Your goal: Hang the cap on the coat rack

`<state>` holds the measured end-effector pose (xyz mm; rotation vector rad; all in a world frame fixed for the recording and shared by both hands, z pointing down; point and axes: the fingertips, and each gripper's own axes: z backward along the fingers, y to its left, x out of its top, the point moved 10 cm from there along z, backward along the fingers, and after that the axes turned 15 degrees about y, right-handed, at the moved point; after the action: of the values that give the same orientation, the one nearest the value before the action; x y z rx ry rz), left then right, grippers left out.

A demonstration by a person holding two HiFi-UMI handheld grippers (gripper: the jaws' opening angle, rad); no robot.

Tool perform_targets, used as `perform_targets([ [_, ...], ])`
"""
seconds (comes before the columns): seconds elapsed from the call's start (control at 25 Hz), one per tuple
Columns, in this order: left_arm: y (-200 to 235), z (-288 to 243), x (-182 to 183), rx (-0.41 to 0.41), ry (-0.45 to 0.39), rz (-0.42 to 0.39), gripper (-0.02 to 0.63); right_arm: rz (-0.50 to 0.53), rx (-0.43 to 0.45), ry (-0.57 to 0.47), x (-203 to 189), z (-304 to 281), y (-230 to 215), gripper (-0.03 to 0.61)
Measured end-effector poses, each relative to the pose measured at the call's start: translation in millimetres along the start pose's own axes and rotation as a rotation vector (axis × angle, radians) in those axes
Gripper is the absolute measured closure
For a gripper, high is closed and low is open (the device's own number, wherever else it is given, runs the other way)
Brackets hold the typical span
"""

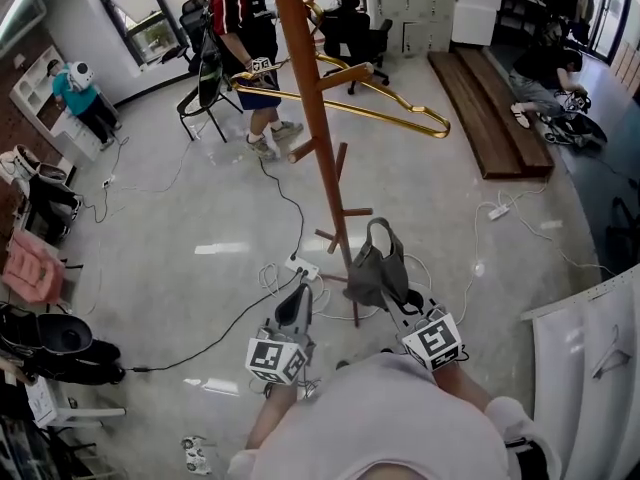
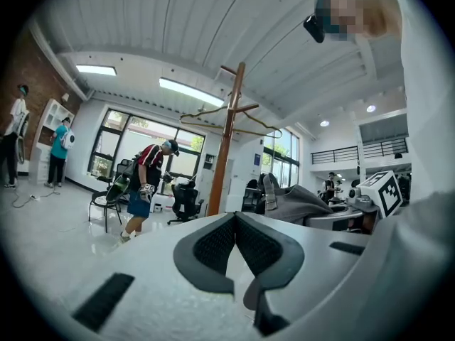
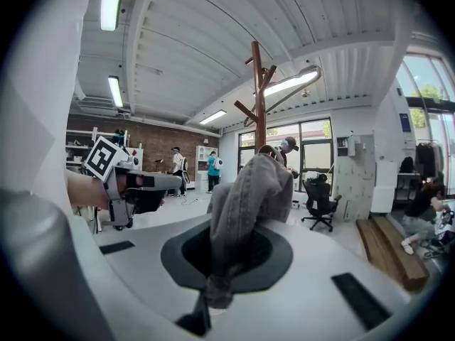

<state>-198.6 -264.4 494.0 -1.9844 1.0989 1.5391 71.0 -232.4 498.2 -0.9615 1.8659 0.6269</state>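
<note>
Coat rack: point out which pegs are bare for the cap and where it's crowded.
Bare: the short pegs on the coat rack between the gold hangers above and the cap below, which the right gripper holds beside the pole. Crowded: the upper pegs, hung with hangers, and the floor at the base, strewn with cables.

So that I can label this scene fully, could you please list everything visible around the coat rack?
coat rack: one, brown wood, standing mid-floor
hangers: at least two, gold, on the rack's upper pegs
cap: one, grey, beside the rack's pole, low down
power strip: one, white, on the floor near the rack's base
wooden platform: one, brown, far right
office chair: one, black, behind the rack
other people: three, at the room's far side
left gripper: one, grey, jaws shut, empty
right gripper: one, grey, jaws shut on the cap
</note>
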Motion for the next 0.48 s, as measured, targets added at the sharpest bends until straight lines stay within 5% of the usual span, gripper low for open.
perform_targets([
  [0.2, -2.2, -5.6, -1.3, 0.014, 0.013, 0.003, 0.604, 0.059, 0.096, 0.014, -4.9, -11.8, -24.6, 0.561],
  [0.48, -0.6, -5.2, -4.3, 0.044, 0.021, 0.022, 0.604, 0.296, 0.296, 0.036, -5.1, -23.7, -76.8, 0.561],
])
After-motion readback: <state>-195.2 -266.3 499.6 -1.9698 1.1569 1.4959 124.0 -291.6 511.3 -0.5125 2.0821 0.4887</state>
